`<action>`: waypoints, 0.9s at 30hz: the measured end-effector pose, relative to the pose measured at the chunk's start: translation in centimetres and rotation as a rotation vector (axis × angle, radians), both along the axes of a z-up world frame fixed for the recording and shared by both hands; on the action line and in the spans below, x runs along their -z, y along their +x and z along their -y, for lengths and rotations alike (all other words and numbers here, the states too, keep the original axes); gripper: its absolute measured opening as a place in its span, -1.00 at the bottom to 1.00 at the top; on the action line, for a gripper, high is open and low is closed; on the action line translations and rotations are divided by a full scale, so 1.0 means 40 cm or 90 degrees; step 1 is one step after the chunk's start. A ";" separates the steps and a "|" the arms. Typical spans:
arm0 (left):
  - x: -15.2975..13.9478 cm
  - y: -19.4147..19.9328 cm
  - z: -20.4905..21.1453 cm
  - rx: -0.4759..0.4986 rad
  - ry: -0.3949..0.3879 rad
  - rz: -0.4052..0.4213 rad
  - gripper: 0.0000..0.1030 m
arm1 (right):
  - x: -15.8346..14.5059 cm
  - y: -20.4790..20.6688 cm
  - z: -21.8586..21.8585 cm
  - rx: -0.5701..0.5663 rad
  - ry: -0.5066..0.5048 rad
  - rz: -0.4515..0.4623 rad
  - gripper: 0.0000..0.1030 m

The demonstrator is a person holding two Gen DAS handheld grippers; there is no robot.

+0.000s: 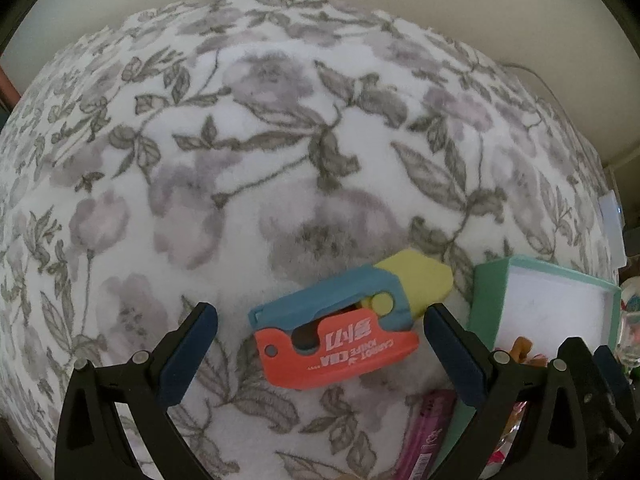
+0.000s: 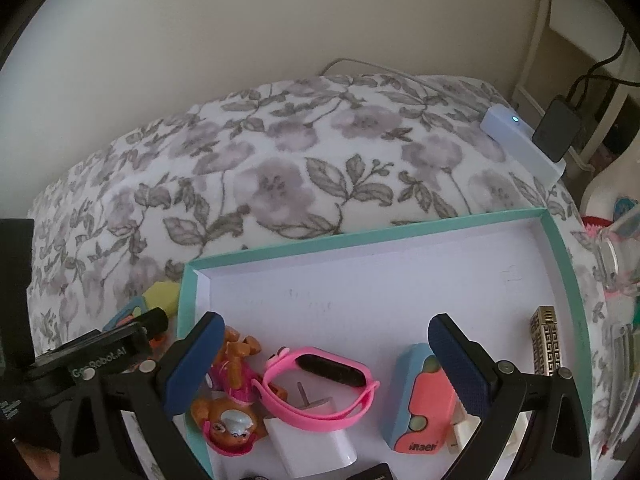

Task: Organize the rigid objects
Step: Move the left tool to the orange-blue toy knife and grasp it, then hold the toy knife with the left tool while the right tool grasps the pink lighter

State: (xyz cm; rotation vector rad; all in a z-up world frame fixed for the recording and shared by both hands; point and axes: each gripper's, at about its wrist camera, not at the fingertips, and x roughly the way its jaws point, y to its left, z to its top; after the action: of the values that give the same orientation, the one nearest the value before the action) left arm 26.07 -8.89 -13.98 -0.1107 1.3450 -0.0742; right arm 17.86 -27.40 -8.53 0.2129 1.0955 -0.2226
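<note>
An orange, blue and yellow toy knife lies on the floral blanket, between the fingers of my left gripper, which is open and not touching it. Its yellow tip shows just left of the teal box in the right wrist view. My right gripper hangs open over the box. Inside lie a pink wristband, a brown toy figure, a white charger, a second orange and blue toy knife and a brass-coloured case.
The teal box stands close to the right of the left gripper, with a pink packet in front of it. A white device with a blue light and a black adapter sit at the blanket's far right edge. Clutter lines the right side.
</note>
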 end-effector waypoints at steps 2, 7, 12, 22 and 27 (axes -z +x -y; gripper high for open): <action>0.002 -0.001 0.000 -0.002 0.000 0.004 0.99 | -0.001 -0.002 -0.002 -0.003 0.001 0.000 1.00; -0.009 -0.009 -0.014 0.001 0.001 0.012 0.61 | 0.001 -0.003 -0.006 -0.007 -0.001 -0.007 1.00; -0.014 -0.008 -0.031 -0.005 -0.009 0.013 0.57 | -0.001 -0.005 -0.006 -0.009 -0.001 -0.007 1.00; -0.016 -0.050 -0.112 -0.050 0.005 -0.017 0.57 | -0.015 -0.021 -0.071 -0.052 -0.014 -0.002 1.00; -0.016 -0.076 -0.161 -0.085 0.008 -0.034 0.57 | -0.031 -0.034 -0.129 -0.100 -0.008 0.014 1.00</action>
State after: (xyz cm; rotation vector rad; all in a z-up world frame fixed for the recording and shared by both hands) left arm 23.02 -2.43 -13.34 -0.1920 1.3886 0.0498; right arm 16.48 -22.24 -7.29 0.1175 1.0831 -0.0857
